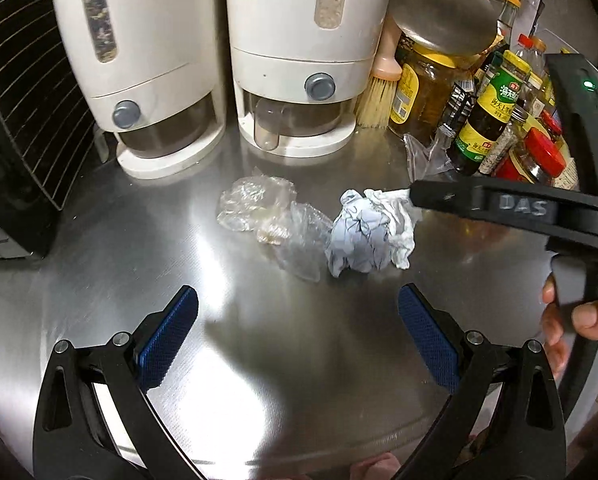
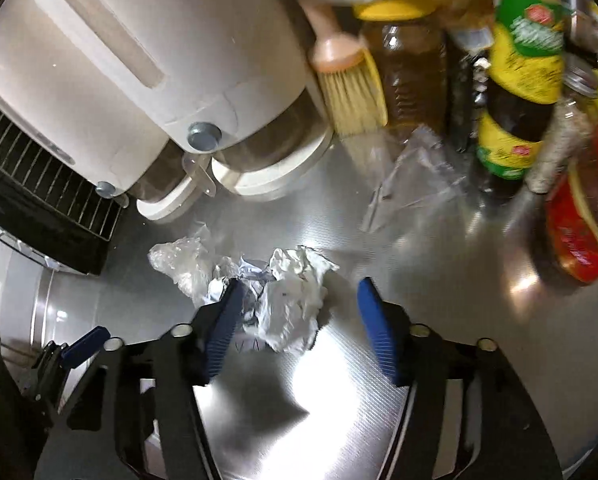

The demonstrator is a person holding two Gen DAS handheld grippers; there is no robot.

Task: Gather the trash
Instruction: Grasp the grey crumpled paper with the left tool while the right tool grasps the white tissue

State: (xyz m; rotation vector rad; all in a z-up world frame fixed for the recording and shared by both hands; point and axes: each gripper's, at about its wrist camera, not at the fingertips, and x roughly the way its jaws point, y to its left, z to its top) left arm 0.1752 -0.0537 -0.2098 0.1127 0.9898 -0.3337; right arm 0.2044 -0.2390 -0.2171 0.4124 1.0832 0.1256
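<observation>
A crumpled white paper ball [image 1: 369,232] lies on the steel counter [image 1: 235,360], with crumpled clear plastic wrap [image 1: 267,212] just left of it. My left gripper [image 1: 297,308] is open, hovering short of the trash. My right gripper [image 2: 299,304] is open, its blue pads on either side of the paper ball [image 2: 291,300]; the left pad touches it. The plastic wrap [image 2: 183,264] lies left of the pads. The right gripper's black body [image 1: 519,208] reaches in from the right in the left wrist view. Another clear plastic bag [image 2: 411,176] lies by the bottles.
Two white dispensers [image 1: 299,52] stand at the back. A brush [image 1: 379,88], sauce bottles [image 1: 487,112] and jars [image 2: 583,220] crowd the back right. A black wire rack [image 1: 23,92] stands at left.
</observation>
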